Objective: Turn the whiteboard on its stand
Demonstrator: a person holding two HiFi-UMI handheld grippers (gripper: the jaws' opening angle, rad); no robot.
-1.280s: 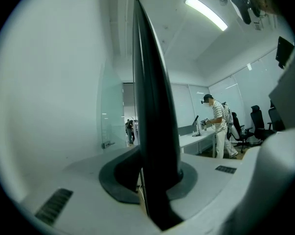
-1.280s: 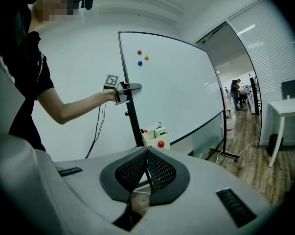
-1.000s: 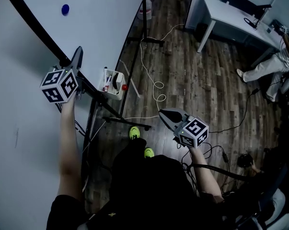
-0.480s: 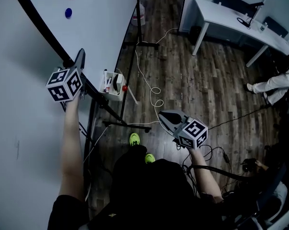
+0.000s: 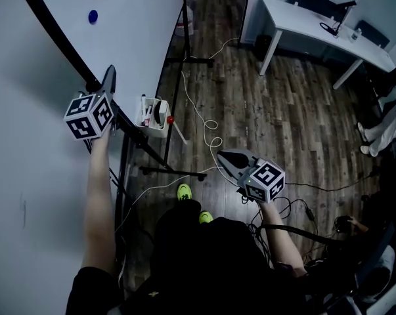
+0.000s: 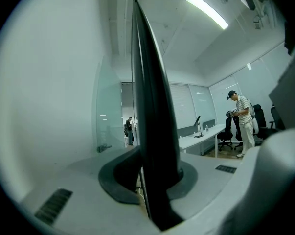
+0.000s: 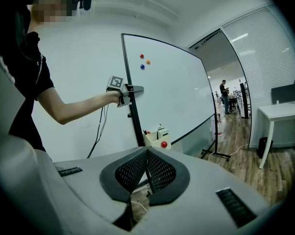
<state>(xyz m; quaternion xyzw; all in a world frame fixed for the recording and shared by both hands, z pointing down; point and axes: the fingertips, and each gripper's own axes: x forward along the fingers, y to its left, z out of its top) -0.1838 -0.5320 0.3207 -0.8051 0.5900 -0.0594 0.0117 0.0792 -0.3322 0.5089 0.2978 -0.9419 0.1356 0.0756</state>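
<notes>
The fingers of the left gripper (image 6: 154,176) are clamped on the black edge frame of the whiteboard (image 6: 149,102), one finger on each face of it, and the frame runs straight up between them. The gripper points level at the board. Behind it, the left arm (image 5: 98,202) reaches out almost straight along the white face of the board.

The fingers of the right gripper (image 7: 147,153) are closed tip to tip with nothing between them. It hangs well apart from the whiteboard, out over the wooden floor (image 5: 283,110), pointing towards the board and a little downward, with the right arm bent close to the body.

The whiteboard stands on its stand in front of the person. In the head view it fills the left side, its frame crossing it as a dark slanting line.

- Three round magnets (image 5: 92,16), red, orange and blue, sit on the board's face far above the left gripper.
- A small tray (image 5: 155,113) with markers and a red ball (image 5: 171,119) hangs at the board's lower edge, just beside the grip.
- The stand's black foot (image 5: 175,170) reaches across the floor beneath the board, near the person's green shoes (image 5: 184,190).
- A white cable (image 5: 207,120) snakes over the floor from the board's far end.
- A white counter (image 5: 322,28) stands well apart from the board, with a seated person's legs (image 5: 385,126) beyond it.
</notes>
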